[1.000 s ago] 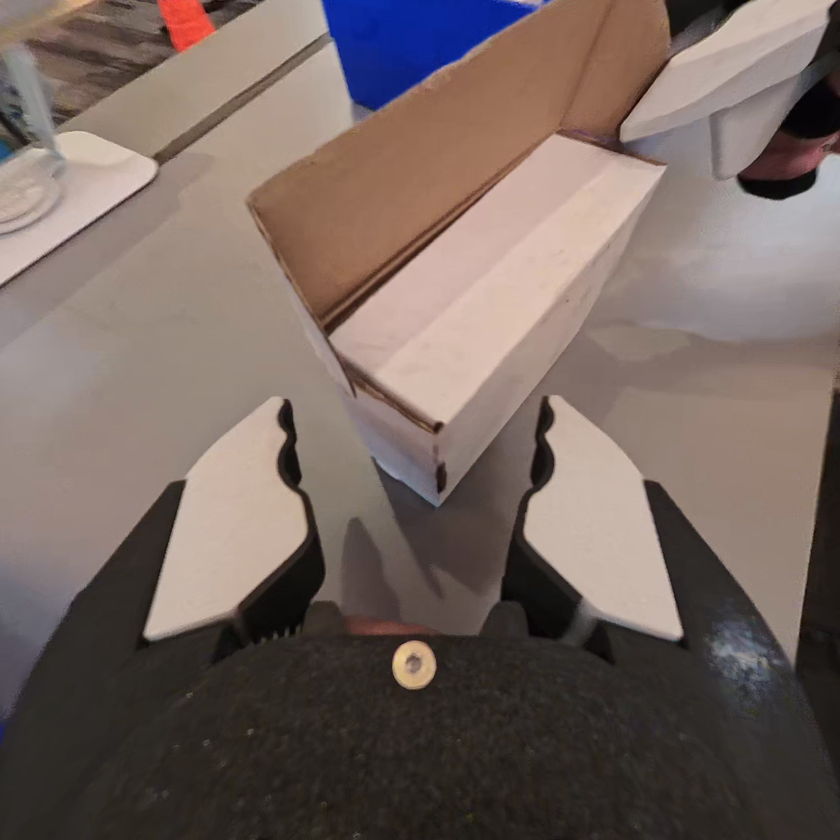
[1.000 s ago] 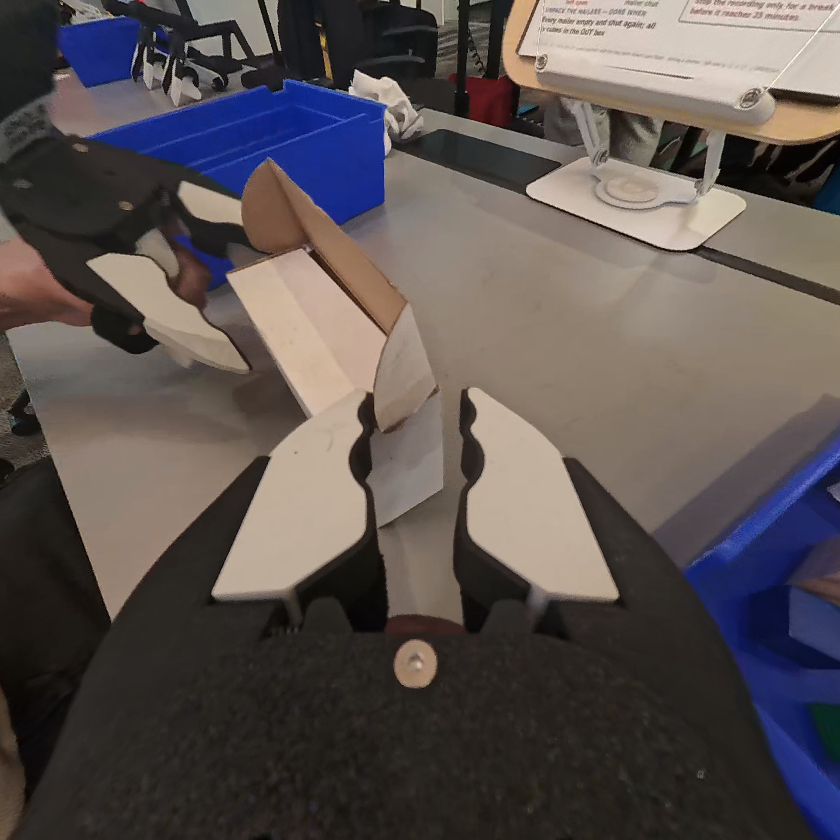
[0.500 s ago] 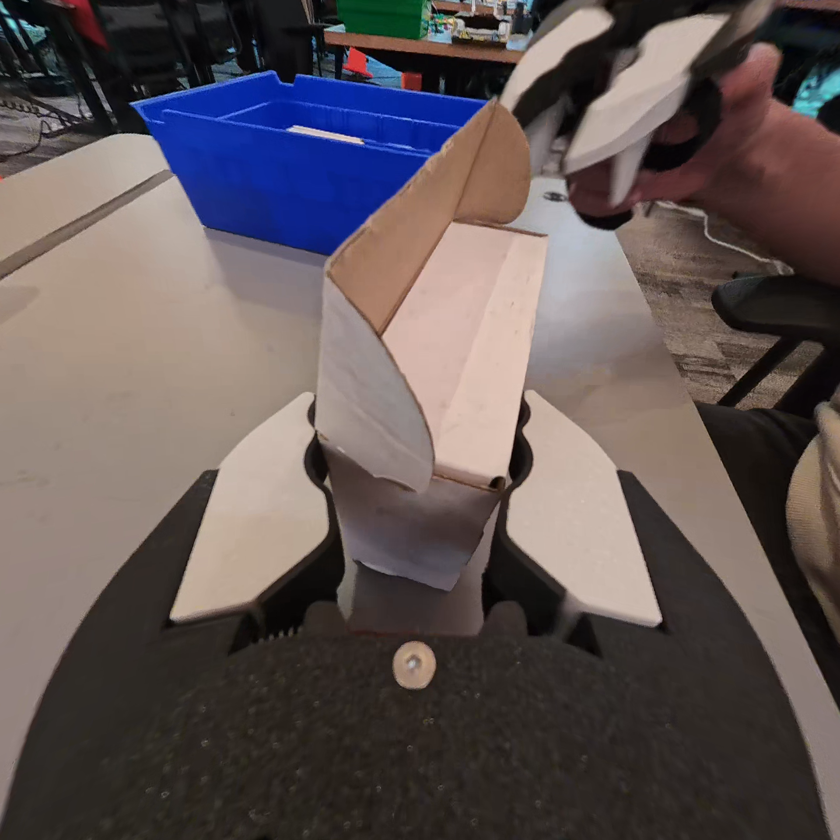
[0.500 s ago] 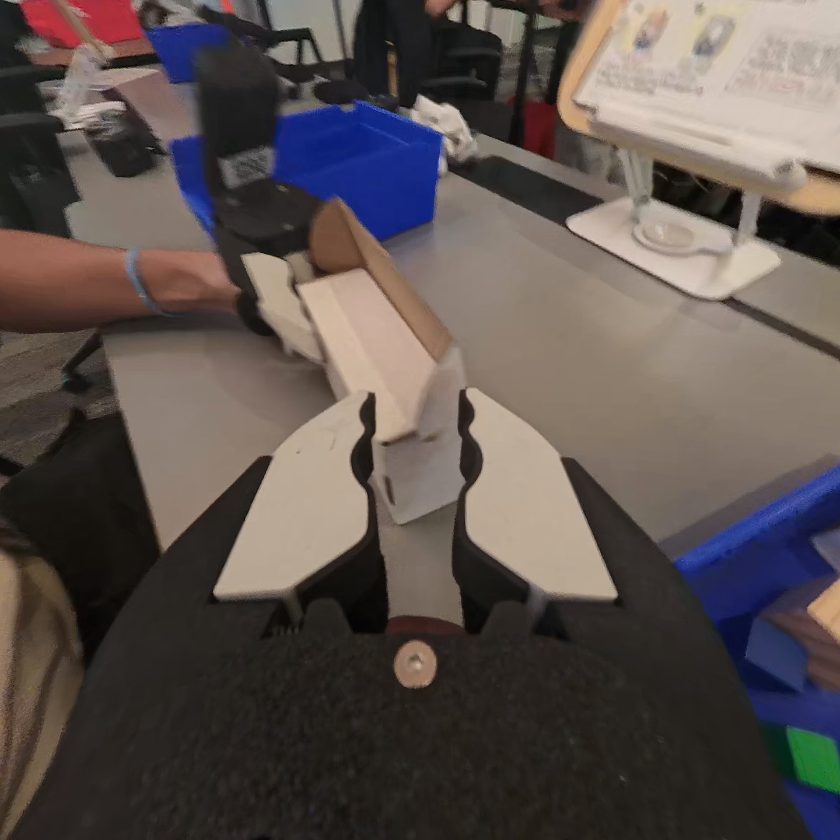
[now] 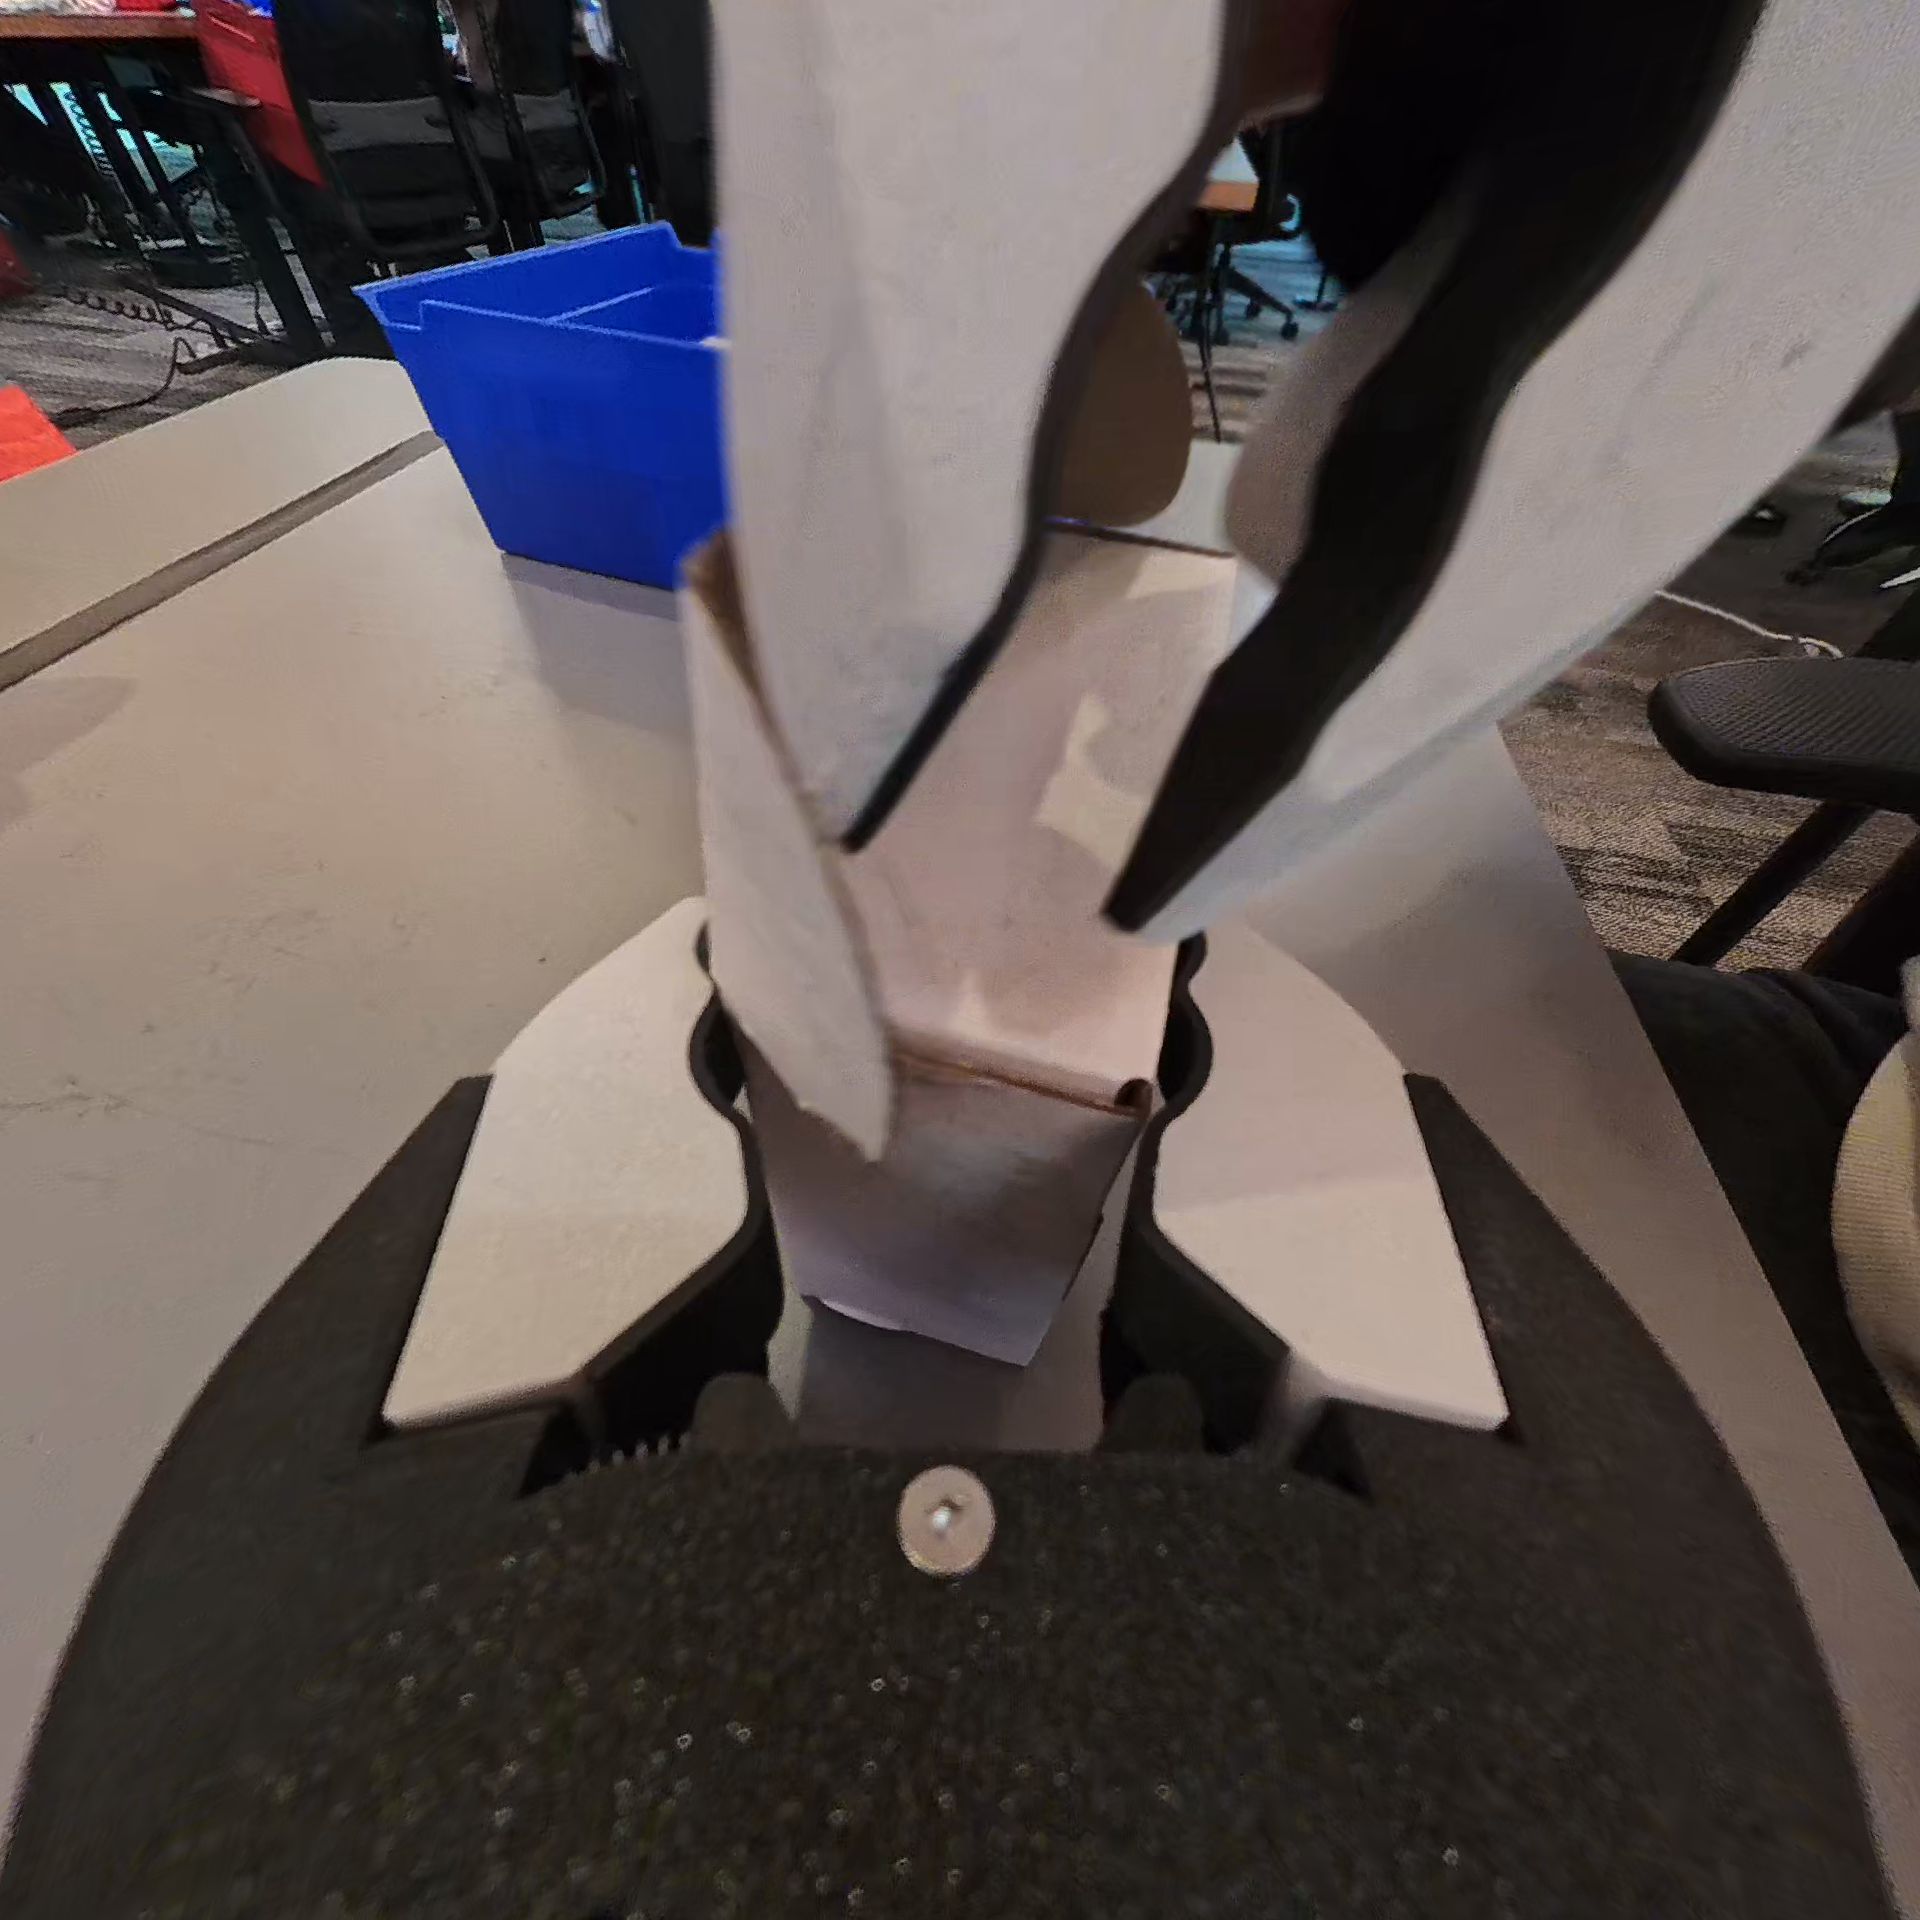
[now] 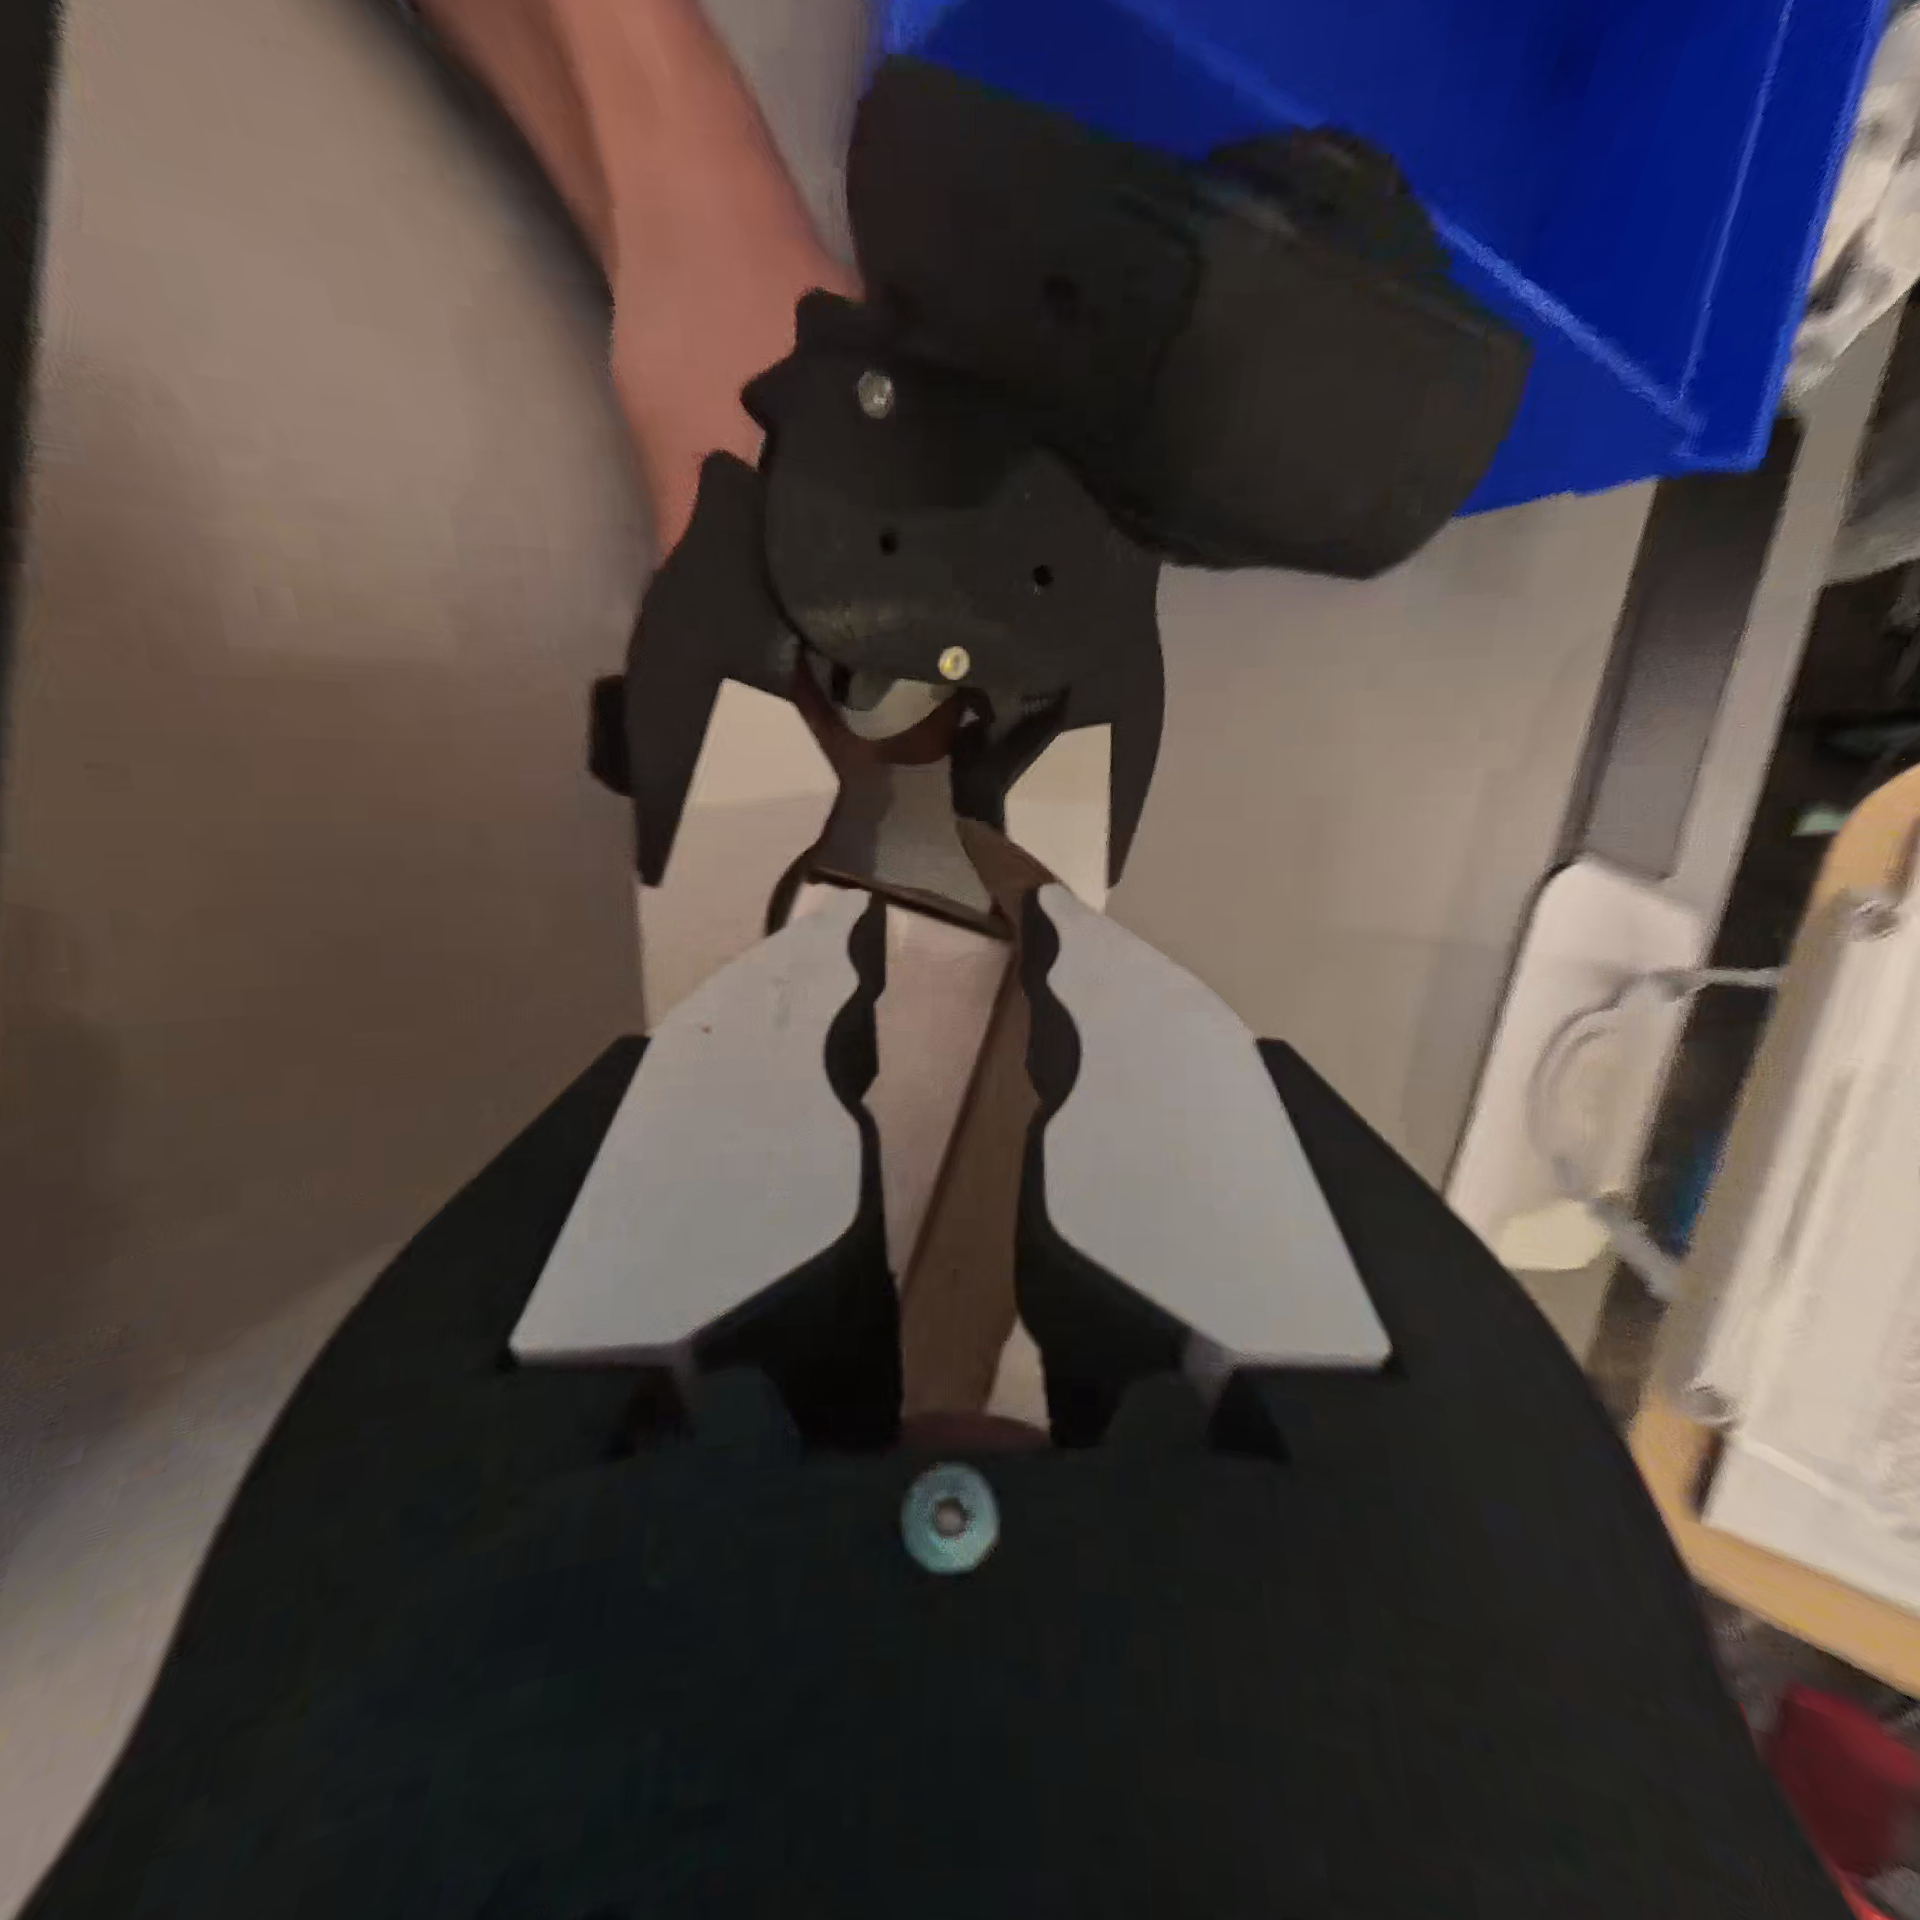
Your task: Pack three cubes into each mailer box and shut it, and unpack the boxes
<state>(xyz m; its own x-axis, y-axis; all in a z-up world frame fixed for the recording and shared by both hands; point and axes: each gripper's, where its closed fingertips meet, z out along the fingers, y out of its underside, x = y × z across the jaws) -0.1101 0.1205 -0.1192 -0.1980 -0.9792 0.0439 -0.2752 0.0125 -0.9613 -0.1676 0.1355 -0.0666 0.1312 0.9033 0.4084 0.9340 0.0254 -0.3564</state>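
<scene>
A white mailer box [image 5: 956, 1195] stands lengthwise on the grey table, its near end between my left gripper's fingers. My left gripper [image 5: 951, 940] is shut on that end. The lid flap [image 5: 790, 883], brown inside, stands up along the box's left side. My right gripper [image 5: 987, 883] reaches in from above over the box with its jaws apart. In the right wrist view my right gripper [image 6: 956, 904] straddles the brown lid [image 6: 966, 1143], open, and my left gripper [image 6: 888, 873] shows at the box's far end. No cubes are in view, and the box's inside is hidden.
A blue bin [image 5: 561, 416] stands on the table [image 5: 260, 831] behind the box; it also shows in the right wrist view [image 6: 1455, 156]. A white document stand [image 6: 1818, 1143] is off to the right. A black chair [image 5: 1808, 727] stands beyond the table's right edge. The left gripper's tips are roughly 7 centimeters from the right gripper's.
My left gripper has moved onto the box's end and shut on it. My right gripper has swung from the box's far end to above the box, now straddling the raised lid.
</scene>
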